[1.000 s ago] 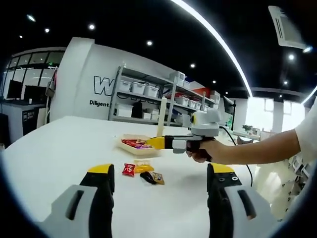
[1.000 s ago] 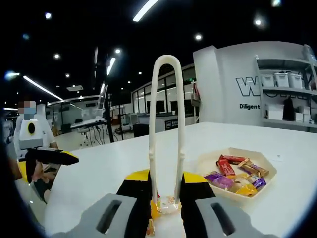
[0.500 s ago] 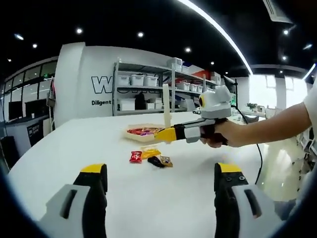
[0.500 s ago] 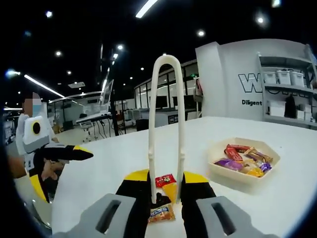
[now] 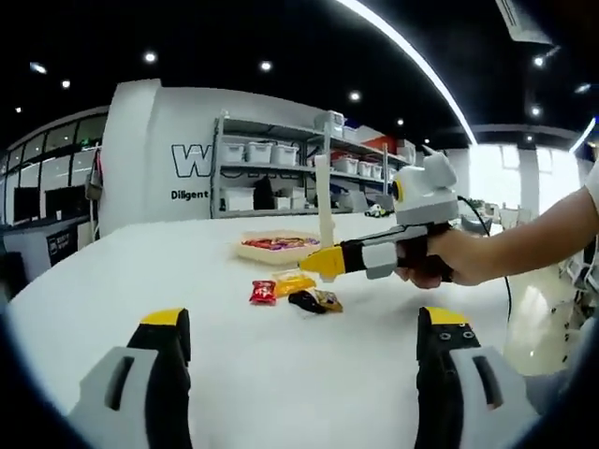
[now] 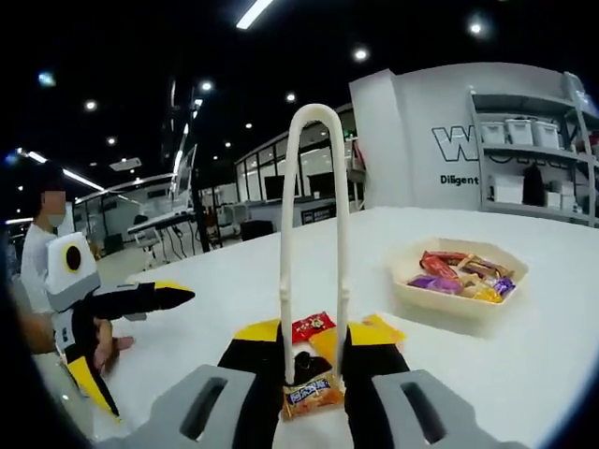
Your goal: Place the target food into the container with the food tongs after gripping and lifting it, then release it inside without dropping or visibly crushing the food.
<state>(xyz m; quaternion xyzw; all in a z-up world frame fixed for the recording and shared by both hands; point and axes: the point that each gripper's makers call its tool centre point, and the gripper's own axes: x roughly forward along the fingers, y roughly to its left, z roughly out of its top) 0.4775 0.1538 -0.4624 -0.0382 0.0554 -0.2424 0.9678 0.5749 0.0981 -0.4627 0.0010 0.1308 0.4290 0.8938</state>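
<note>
On the white table point(image 5: 281, 355) lie four loose snacks point(image 5: 296, 292); right tool point(image 6: 314, 351) clamps tongs point(image 6: 314, 243); left tool point(image 5: 304, 374) gapes.

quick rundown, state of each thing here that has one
left tool: open, holding nothing
right tool: shut on the tongs
tongs: upright, tips down by the loose snacks
tray: on the table, holds wrapped snacks
red packet: lying loose on the table
orange packet: loose on the table, between the tong tips
</note>
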